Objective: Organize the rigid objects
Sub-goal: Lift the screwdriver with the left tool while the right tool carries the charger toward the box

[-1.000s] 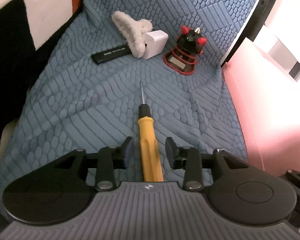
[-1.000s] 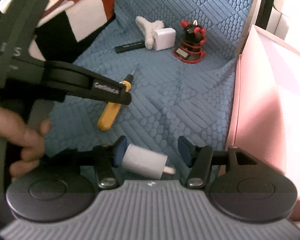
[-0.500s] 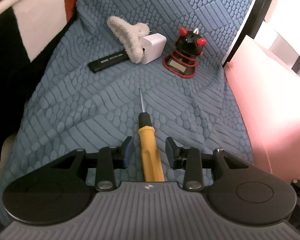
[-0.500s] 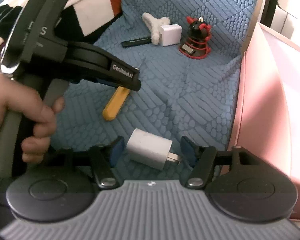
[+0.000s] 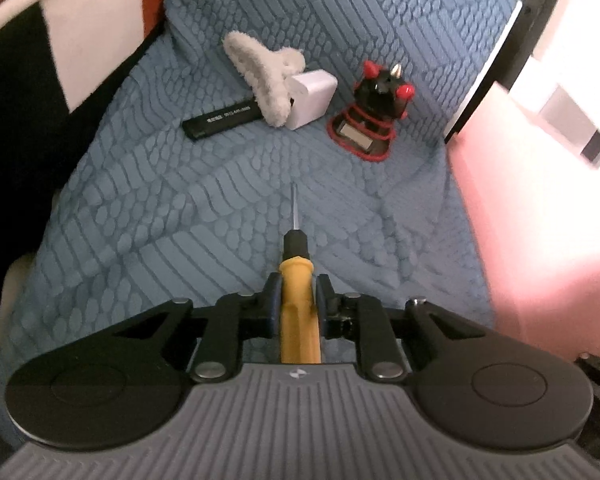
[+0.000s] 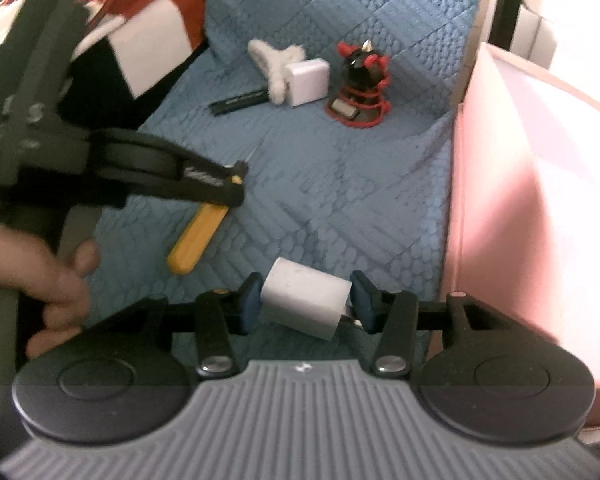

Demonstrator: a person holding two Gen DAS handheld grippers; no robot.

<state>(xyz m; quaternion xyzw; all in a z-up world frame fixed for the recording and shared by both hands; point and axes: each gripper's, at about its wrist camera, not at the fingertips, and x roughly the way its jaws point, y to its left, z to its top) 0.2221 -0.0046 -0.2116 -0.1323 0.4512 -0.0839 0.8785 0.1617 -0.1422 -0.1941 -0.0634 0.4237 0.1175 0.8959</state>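
Two grippers work over a blue quilted cover (image 5: 172, 208) with a raised scale-like pattern. The left gripper (image 5: 296, 296) has just been closing, and its pads now press both sides of a screwdriver (image 5: 298, 300): a yellow handle, a black collar ahead of it and a thin metal shaft pointing away toward the far objects. In the right wrist view the yellow handle (image 6: 198, 238) lies on the cover, with the left gripper's fingers across its front part and a hand (image 6: 40, 276) on the grip.

The right gripper (image 6: 304, 302) has a white charger block (image 6: 304, 304) between its blue pads; the left pad touches the block's side and the right pad meets the end with the metal prongs, so it looks clamped. The block is boxy with rounded edges and sits slanted.

Farther off lie a fuzzy white hair claw (image 5: 260, 72), a second white charger cube (image 5: 312, 94) touching it, a flat black stick with white lettering (image 5: 222, 122) and a black-and-red figurine (image 5: 370, 116). A pink bin wall (image 6: 520, 208) rises at the right.
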